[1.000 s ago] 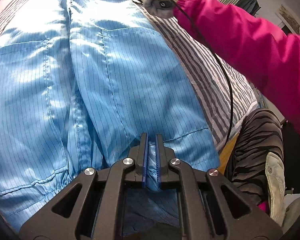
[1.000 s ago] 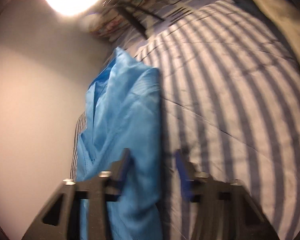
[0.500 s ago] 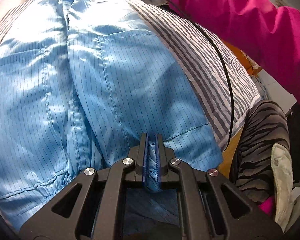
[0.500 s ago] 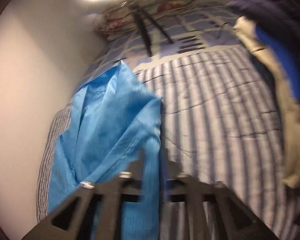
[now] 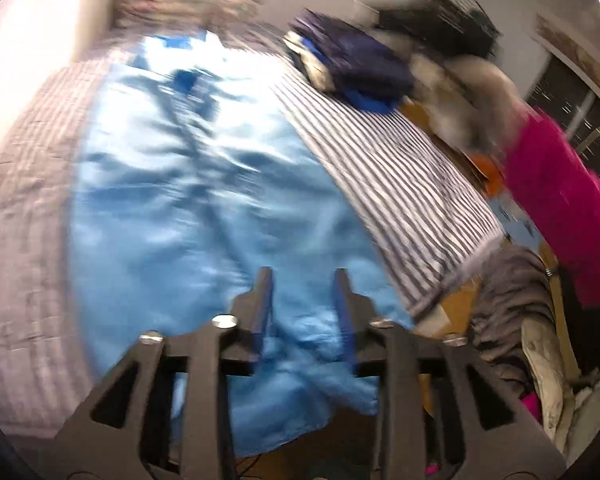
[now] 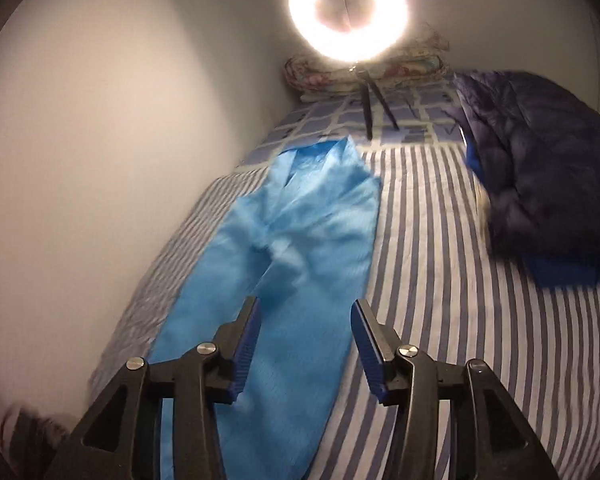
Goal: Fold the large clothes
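Note:
A large light-blue pinstriped garment (image 5: 204,200) lies lengthwise on the striped bed (image 5: 400,168), its collar end far away and its hem hanging over the near edge. My left gripper (image 5: 302,276) hovers above the hem with its jaws opening; no cloth is pinched between them. From the right wrist view the same garment (image 6: 300,264) runs along the wall side of the bed (image 6: 440,280). My right gripper (image 6: 306,308) floats above it, its jaws opening too, with nothing held. Both views are blurred by motion.
A dark navy puffy jacket (image 6: 540,196) lies on the bed's right side, also seen as a heap (image 5: 352,64). A ring light (image 6: 346,12) on a tripod stands at the head by floral pillows (image 6: 320,76). A pink sleeve (image 5: 564,208) and piled clothes (image 5: 512,312) are at right.
Both grippers let go of the blue cloth and opened. They lifted and pulled back, so more of the bed shows. The pink-sleeved arm drew away to the right.

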The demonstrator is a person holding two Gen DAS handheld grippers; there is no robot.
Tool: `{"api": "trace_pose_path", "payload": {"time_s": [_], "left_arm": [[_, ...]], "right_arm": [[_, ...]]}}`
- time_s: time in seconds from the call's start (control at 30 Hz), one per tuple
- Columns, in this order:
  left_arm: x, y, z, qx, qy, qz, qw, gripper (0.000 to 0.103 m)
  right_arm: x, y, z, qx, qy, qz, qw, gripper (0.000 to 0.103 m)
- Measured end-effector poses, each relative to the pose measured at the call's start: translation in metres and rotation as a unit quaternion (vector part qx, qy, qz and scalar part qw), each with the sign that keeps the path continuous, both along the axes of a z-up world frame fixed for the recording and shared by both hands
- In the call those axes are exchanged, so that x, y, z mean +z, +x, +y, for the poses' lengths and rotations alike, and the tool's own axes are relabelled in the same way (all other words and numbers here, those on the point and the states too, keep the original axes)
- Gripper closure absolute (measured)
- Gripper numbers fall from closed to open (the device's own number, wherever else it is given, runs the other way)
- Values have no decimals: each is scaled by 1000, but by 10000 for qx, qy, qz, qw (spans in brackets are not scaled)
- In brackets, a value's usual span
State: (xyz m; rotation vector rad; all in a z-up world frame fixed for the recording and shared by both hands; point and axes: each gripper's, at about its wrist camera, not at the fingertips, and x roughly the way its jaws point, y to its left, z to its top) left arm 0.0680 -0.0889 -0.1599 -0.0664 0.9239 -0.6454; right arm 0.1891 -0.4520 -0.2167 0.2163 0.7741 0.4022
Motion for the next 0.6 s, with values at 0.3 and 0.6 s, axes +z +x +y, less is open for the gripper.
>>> {"api": "trace_pose_path", "payload": {"time_s": [0.3, 0.6], "left_arm": [[-37, 31, 111, 1646, -465, 1206, 9779, 55], [-88, 43, 142, 2112, -1201, 2351, 9411, 55]], "right_arm": [[-61, -112, -2, 40, 220, 1097, 9937, 50], [-158, -145, 9, 154, 636, 2322, 9705, 48]]}}
